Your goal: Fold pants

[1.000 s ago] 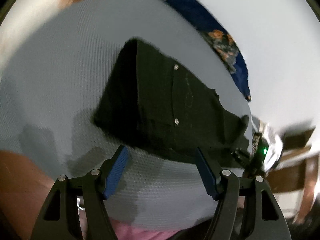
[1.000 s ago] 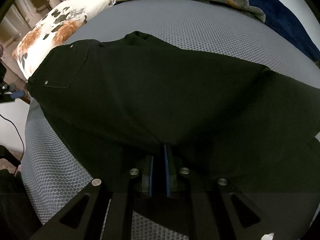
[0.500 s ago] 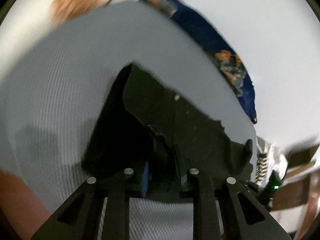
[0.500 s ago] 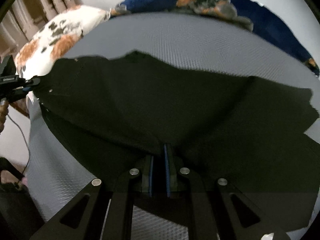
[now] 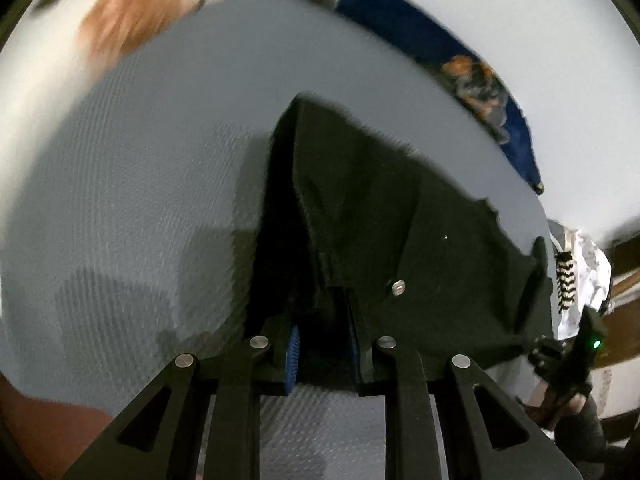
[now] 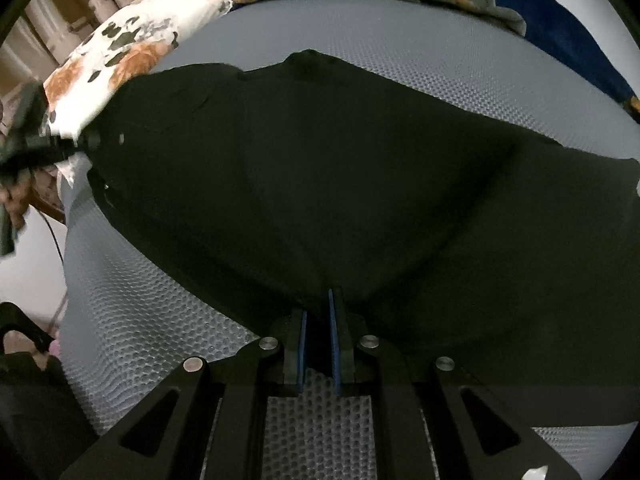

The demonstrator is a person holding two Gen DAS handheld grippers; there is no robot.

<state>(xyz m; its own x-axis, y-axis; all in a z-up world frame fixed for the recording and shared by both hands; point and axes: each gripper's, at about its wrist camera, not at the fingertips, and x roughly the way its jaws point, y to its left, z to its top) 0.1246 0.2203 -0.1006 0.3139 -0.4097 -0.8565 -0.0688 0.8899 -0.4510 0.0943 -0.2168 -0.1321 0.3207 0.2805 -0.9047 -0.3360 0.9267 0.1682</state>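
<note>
Pants stretch across the bed, both left tongs and right tongs clamped on their near edge.

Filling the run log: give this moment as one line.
task: fold pants | left gripper: shut on pants | right gripper: shut on pants | surface: grey mattress
</note>
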